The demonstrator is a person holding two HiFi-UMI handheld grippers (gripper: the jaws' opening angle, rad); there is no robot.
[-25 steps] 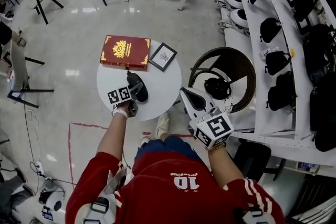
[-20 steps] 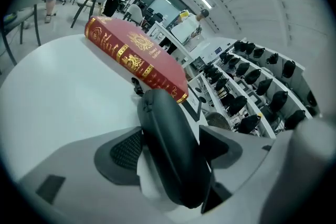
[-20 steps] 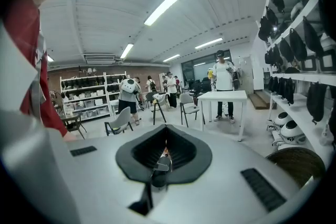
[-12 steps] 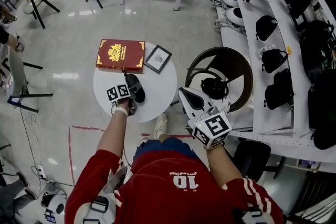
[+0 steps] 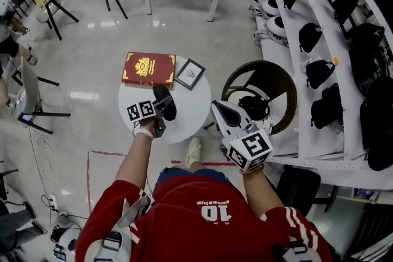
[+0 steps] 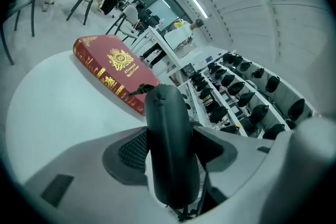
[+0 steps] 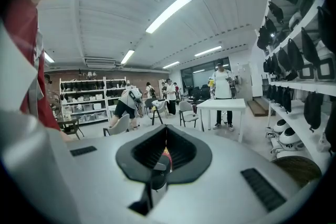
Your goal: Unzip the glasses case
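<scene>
The black glasses case [image 5: 164,102] stands on end between the jaws of my left gripper [image 5: 160,112], raised a little above the round white table [image 5: 193,110]. In the left gripper view the case [image 6: 170,149] fills the gap between the grey pads [image 6: 131,150], its zip pull dangling at the far end. These jaws have just been closing and now press on the case. My right gripper [image 5: 217,108] hangs off the table's right edge, shut [image 7: 165,147], apart from the case.
A red book with gold print [image 5: 148,68] and a small framed picture [image 5: 190,73] lie at the table's far side. A round dark chair [image 5: 261,86] stands to the right, and beyond it white shelves [image 5: 319,40] hold several black items. More chairs and a table stand further off.
My left gripper has closed on the glasses case and lifted it off the table. The right gripper has risen slightly and stays shut.
</scene>
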